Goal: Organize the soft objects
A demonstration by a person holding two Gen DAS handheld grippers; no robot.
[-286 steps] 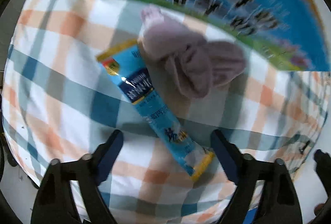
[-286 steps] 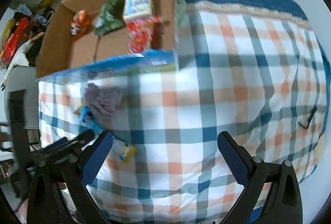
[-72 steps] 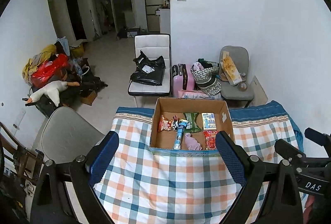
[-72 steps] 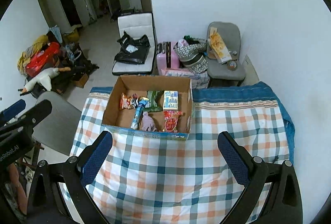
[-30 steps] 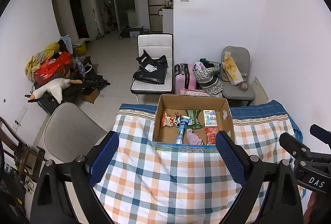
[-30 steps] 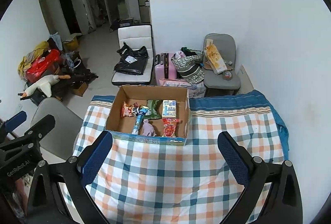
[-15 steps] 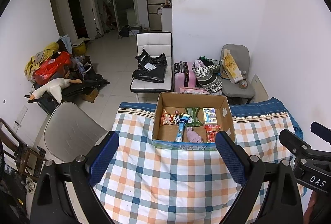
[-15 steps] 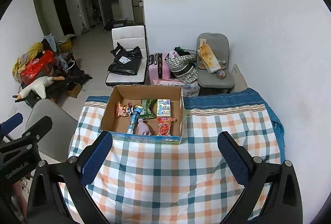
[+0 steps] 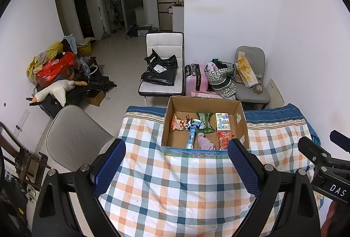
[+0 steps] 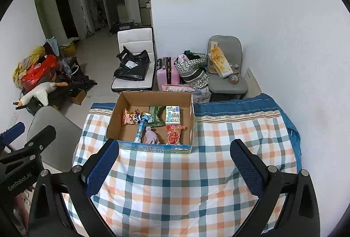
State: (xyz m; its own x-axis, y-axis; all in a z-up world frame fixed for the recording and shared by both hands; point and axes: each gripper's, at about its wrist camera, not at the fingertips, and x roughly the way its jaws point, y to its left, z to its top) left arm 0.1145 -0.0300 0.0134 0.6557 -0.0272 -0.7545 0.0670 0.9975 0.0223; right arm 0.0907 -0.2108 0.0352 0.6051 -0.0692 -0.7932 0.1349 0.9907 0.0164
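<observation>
An open cardboard box (image 9: 240, 118) (image 10: 113, 118) stands at the far side of the checked tablecloth (image 9: 175, 188) (image 10: 175, 188). Inside lie a purple soft cloth (image 9: 204, 142) (image 10: 151, 136), a blue packet (image 9: 192, 133) (image 10: 141, 126), a red snack bag (image 9: 224, 138) (image 10: 174, 134), a green bag (image 9: 204, 122), a carton (image 9: 221, 120) (image 10: 172, 114) and an orange snack bag (image 9: 178, 124) (image 10: 129, 117). My left gripper (image 9: 176, 162) and right gripper (image 10: 174, 164) are both open and empty, held high above the table's near side, well back from the box.
A grey chair (image 9: 74, 138) stands left of the table. Beyond the table are a white chair with black bags (image 9: 163, 70), a pink suitcase (image 9: 195, 80) and a grey chair with items (image 9: 249, 81). A white wall is at right.
Since 9.5 s ago the blue packet and purple cloth went from the tablecloth into the box. Both grippers rose and pulled back; over the last second the views barely shifted.
</observation>
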